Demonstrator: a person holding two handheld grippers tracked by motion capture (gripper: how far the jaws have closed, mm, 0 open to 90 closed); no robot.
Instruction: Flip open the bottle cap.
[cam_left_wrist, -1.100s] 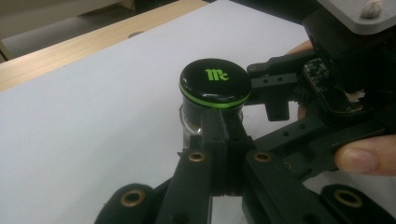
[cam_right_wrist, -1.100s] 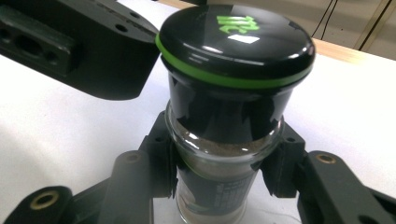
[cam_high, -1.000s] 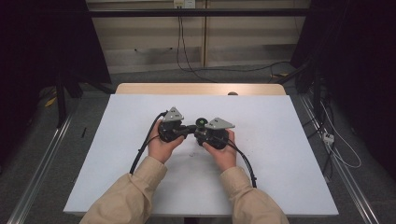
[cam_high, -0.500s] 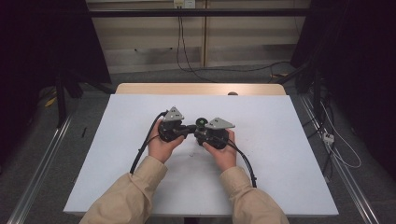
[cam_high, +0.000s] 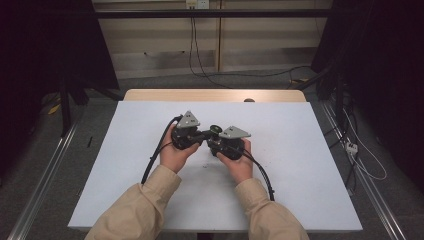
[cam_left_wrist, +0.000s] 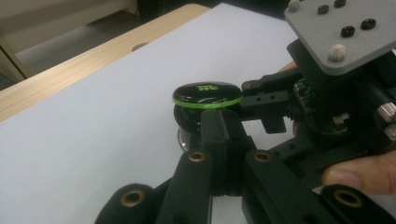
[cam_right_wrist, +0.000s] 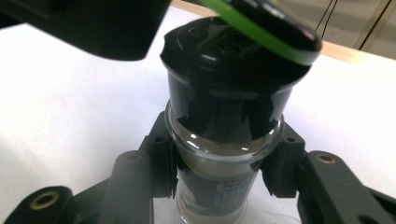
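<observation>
A small glass jar (cam_high: 215, 134) (cam_right_wrist: 219, 186) with a black cap stands upright between the two grippers at the middle of the white table (cam_high: 300, 150). My right gripper (cam_high: 216, 140) (cam_right_wrist: 224, 163) is shut on its glass body, one pad on each side. The cap's flip lid (cam_left_wrist: 208, 93) (cam_right_wrist: 261, 28), black with a green rim, sits tilted up from the cap. My left gripper (cam_high: 207, 134) (cam_left_wrist: 223, 122) comes in from the left with its jaws pressed together. Their tip rests right under the lid's green edge. Whether they pinch the lid I cannot tell.
A white sheet covers the table, with a strip of bare wood (cam_high: 215, 95) along the far edge. Each gripper trails a black cable (cam_high: 152, 160) back towards the person's sleeves (cam_high: 145, 205). Metal rails (cam_high: 45, 175) and floor cables (cam_high: 360, 150) flank the table.
</observation>
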